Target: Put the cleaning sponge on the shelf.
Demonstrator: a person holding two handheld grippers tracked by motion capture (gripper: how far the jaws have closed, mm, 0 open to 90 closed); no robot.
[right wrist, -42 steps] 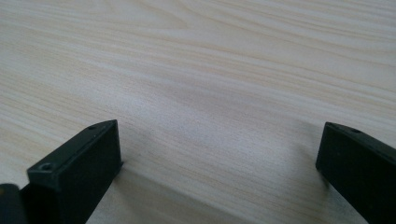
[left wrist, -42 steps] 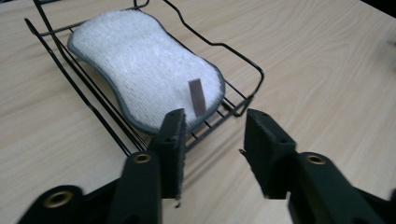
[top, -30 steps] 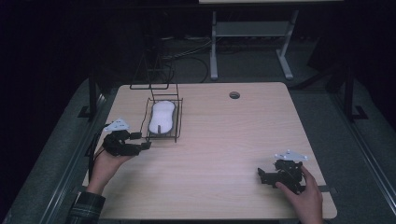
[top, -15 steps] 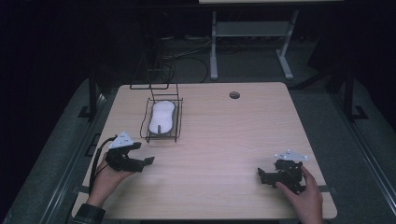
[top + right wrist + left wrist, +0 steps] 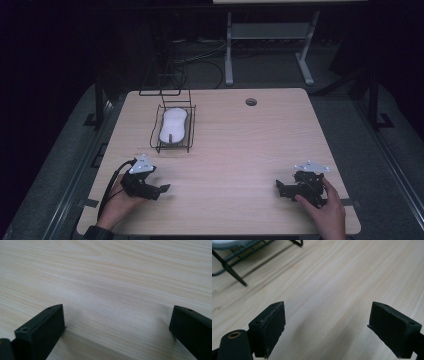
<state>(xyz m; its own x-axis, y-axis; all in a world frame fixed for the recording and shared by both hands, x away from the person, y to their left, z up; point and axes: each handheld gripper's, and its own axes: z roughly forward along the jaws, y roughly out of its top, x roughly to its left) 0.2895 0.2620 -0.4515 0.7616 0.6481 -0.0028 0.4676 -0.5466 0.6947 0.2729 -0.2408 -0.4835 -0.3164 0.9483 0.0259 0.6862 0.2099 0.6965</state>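
Note:
A black wire rack (image 5: 172,147) stands on the wooden table (image 5: 240,150) at the left, holding a white oblong dish (image 5: 173,125). My left gripper (image 5: 161,190) rests at the table's near left, below the rack, open with bare wood between its jaws. In the left gripper view the rack's foot (image 5: 233,275) and a strip of the white dish (image 5: 229,243) show at the top left, well beyond the left gripper (image 5: 327,330). My right gripper (image 5: 281,189) sits at the near right, open over bare wood, as the right gripper view shows (image 5: 117,332).
A round cable hole (image 5: 251,102) is in the table near its far edge. A tall wire frame (image 5: 165,80) rises behind the rack. A pale metal stand (image 5: 265,35) is on the dark floor beyond the table.
My left gripper has drawn back from beside the rack toward the near edge of the table and turned to point right. The right gripper has stayed put.

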